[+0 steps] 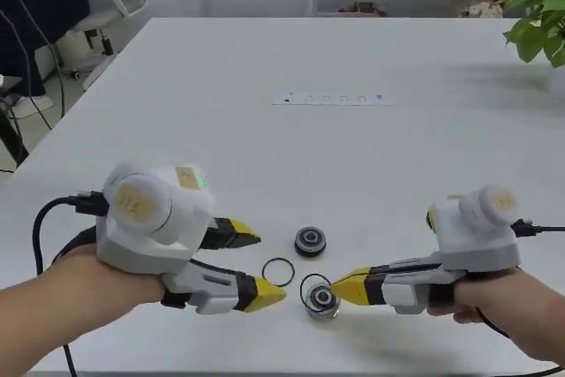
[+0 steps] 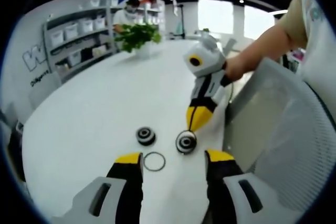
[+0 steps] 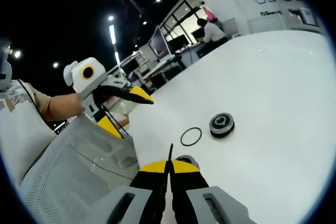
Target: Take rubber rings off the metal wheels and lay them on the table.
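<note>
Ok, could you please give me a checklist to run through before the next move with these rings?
1. Grip: the right gripper is shut on the rubber ring: ok.
2. That ring is fully off the near wheel: not ok, it loops over the wheel.
3. The left gripper is open and free to steady the wheel: ok.
4. The loose ring lies flat on the table: ok.
5. The far wheel carries a ring: cannot tell.

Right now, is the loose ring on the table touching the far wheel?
Apart. The head view shows bare table between the loose ring and the far wheel.
</note>
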The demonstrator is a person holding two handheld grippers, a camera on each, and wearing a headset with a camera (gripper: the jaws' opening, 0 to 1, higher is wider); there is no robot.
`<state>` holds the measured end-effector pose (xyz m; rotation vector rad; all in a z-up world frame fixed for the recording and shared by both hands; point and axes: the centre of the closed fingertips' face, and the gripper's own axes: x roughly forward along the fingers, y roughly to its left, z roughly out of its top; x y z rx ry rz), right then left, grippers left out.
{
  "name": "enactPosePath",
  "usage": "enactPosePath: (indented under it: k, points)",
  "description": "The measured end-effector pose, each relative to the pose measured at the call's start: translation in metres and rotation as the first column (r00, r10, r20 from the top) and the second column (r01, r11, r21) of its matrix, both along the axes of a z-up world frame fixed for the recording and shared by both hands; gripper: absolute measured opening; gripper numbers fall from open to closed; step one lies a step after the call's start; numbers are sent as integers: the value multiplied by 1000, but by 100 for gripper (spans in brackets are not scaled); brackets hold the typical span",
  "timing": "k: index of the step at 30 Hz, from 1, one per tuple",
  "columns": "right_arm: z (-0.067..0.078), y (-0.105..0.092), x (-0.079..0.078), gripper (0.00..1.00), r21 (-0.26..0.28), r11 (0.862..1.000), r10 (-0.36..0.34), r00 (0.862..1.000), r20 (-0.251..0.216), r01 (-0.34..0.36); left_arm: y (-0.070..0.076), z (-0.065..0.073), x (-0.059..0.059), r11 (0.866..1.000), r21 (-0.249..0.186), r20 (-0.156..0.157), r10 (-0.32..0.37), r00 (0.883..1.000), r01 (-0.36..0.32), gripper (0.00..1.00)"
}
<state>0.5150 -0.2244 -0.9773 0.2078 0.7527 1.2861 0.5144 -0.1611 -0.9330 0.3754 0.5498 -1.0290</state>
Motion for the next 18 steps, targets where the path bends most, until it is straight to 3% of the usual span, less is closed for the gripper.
enactPosePath:
  k: [10, 13, 18]
  points:
    - [16, 13, 14, 0, 16, 1000, 8, 1000, 27, -9, 15, 13, 1, 999, -28, 21, 41, 999, -40, 54]
    - [18, 19, 18, 0, 15, 1000, 16, 999, 36, -17, 19, 15, 0, 999, -21, 41, 38, 998, -37, 57]
    - [18, 29, 25, 0, 9, 1000, 24, 999, 38, -24, 30, 15, 1, 998, -23, 29, 67, 997, -66, 60]
